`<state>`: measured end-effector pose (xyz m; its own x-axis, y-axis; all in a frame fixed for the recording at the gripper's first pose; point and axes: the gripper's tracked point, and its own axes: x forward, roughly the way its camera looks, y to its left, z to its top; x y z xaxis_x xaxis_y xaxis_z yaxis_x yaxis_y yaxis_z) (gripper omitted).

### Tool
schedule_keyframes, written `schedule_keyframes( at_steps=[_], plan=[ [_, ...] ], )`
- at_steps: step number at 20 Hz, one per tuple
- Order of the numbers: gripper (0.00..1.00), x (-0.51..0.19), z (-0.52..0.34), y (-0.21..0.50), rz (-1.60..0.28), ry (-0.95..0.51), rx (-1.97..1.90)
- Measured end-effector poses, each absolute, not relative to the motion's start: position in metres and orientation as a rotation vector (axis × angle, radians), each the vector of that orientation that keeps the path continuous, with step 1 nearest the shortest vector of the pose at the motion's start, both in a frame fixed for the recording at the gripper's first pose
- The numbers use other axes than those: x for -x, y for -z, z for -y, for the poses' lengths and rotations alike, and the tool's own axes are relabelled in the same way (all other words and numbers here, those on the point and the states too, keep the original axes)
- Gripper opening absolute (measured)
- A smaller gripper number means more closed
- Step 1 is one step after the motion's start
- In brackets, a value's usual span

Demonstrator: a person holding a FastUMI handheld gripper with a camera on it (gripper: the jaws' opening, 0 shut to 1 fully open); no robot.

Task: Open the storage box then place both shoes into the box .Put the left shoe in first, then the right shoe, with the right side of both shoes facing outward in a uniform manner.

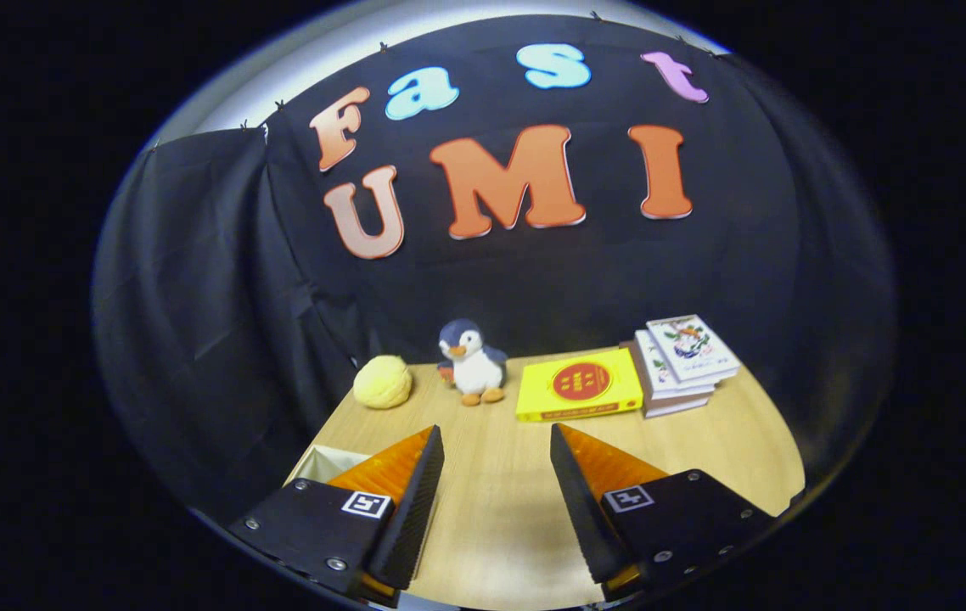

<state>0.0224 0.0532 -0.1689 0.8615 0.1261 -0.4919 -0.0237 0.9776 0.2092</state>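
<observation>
My gripper (496, 437) is open above a wooden table (491, 509), with nothing between its fingers. A pale corner of something, perhaps the storage box (326, 462), peeks out beside and behind the left finger; most of it is hidden, so I cannot tell what it is. Bare tabletop lies between the fingers and just ahead of them.
At the back of the table stand a yellow plush ball (382, 382), a penguin toy (470, 361), a yellow book (579, 384) lying flat and a stack of white books (682, 361). Black cloth walls close in behind and on the left.
</observation>
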Motion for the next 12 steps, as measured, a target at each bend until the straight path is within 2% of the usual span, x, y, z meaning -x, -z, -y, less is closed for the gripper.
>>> schedule_keyframes(
  at_steps=[5, 12],
  plan=[
    [0.88, -0.030, 0.002, 0.107, -0.317, -0.026, -0.121],
    [0.93, -0.028, 0.025, 0.044, -0.092, -0.029, -0.100]
  ],
)
